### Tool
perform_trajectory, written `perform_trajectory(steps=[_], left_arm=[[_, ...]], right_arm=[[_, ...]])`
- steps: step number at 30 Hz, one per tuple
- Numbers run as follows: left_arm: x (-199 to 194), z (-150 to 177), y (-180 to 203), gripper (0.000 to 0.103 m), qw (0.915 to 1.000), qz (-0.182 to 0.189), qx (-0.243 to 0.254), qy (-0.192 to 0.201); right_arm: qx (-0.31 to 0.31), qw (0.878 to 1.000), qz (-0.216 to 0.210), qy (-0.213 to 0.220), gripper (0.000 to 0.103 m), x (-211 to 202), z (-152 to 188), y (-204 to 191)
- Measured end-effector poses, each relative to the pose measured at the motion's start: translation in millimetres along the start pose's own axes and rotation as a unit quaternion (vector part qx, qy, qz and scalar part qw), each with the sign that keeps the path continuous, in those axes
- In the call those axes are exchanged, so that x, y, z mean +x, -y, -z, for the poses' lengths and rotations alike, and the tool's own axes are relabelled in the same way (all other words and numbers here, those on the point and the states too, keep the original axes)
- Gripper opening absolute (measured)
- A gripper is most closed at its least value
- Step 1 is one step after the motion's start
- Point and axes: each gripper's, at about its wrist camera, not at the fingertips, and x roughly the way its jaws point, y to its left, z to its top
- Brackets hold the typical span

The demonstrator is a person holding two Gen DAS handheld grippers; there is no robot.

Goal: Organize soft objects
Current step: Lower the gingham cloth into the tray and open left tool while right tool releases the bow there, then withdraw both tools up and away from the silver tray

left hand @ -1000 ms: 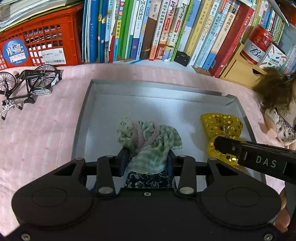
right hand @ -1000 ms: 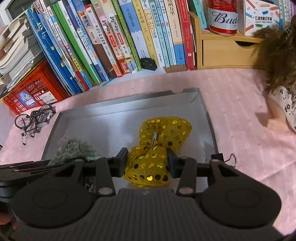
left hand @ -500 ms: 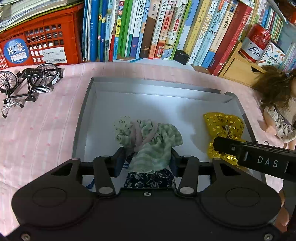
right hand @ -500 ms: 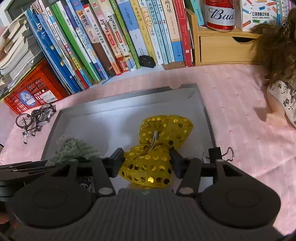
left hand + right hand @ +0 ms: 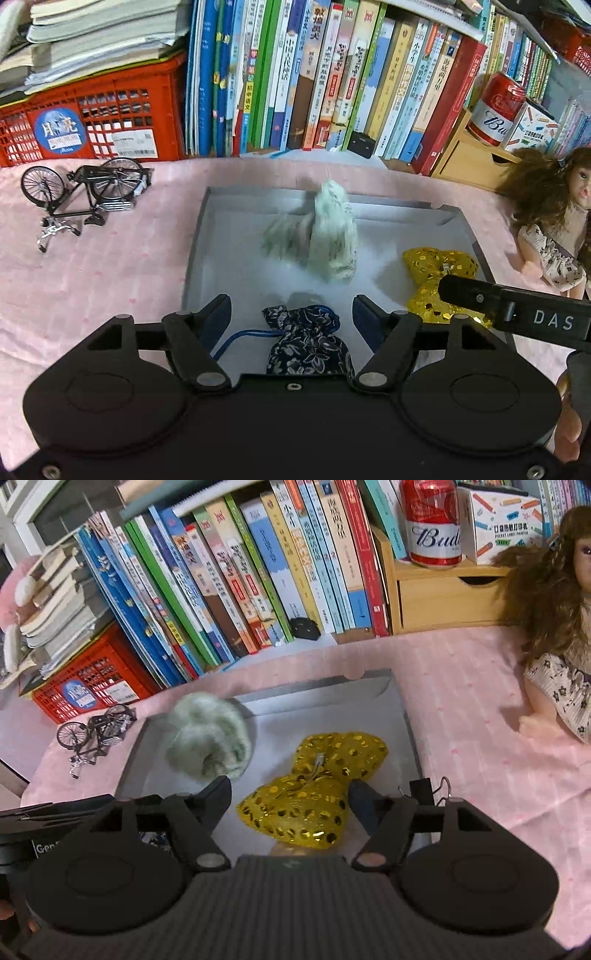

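My left gripper (image 5: pixel 291 314) has its jaws spread wide with nothing between the pads; the dark floral pouch (image 5: pixel 308 341) lies just under the gap at 6 o'clock in the grey tray (image 5: pixel 195 236), its blue cord trailing out toward 8 o'clock. The green checked cloth bundle (image 5: pixel 325 236) shows as a motion-blurred shape at about 12 o'clock from the pouch, over the tray's far half; I cannot tell whether it touches the floor of the tray. My right gripper (image 5: pixel 290 794) is spread open too, its fingers on either side of the gold sequined bow (image 5: pixel 314 786) without pinching it; the bow rests on the tray's right half, with the blurred green bundle at its 10 o'clock.

Outside the tray, on the pink cloth (image 5: pixel 92 277), a small model bicycle (image 5: pixel 81 195) lies at 10 o'clock, in front of a red crate (image 5: pixel 92 122). A row of books (image 5: pixel 314 74) stands at 12 o'clock, and a doll (image 5: pixel 554 635) sits at 2 o'clock beside a wooden drawer box (image 5: pixel 443 598) with a red can (image 5: pixel 432 520) on top.
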Motion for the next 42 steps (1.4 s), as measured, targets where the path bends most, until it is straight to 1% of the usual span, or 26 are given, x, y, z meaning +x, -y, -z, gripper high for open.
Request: perform_trajectory(steps=[6,11,17,22,24,28,35,38,42], left_arm=[[-17.8,7.3,1.0,0.073,0.9999,-0.003,0.009,0.009],[-39.6,15.8,1.6,0.075,0.9996,0.009,0.01,0.024],[-66.1,32.4,5.0,0.076,0.9985,0.021,0.028,0.041],[-85.6,49.9,4.2,0.077,0.9968,0.038,0.045,0.054],[-93.9,57.6,3.2,0.077,0.9962,0.038,0.048,0.062],[-109.5,71.7,-1.2,0.078,0.9951,0.05,0.048,0.071],[-141.1,100.8,-7.4,0.082,0.9907,0.068,0.065,0.098],[-150.3,110.4,-10.1,0.083,0.9896,0.071,0.069,0.105],[-158.2,120.9,-16.2,0.084,0.989,0.071,0.073,0.107]], right_arm=[[-0.011,1.0,0.006,0.01,0.081,-18.2,2.2,-5.2],[-0.026,0.999,0.006,0.025,0.082,-37.5,7.5,-7.8],[-0.046,0.998,0.001,0.05,0.082,-65.3,18.4,-7.2],[-0.077,0.994,-0.002,0.079,0.084,-93.5,32.4,-8.3],[-0.089,0.992,-0.01,0.087,0.084,-104.4,39.0,-8.5],[-0.109,0.988,-0.021,0.107,0.085,-126.4,53.8,-9.1],[-0.133,0.98,-0.04,0.145,0.085,-158.5,79.5,-12.7],[-0.15,0.976,-0.05,0.151,0.086,-166.4,89.3,-18.2],[-0.176,0.972,-0.058,0.146,0.086,-169.8,99.9,-29.1]])
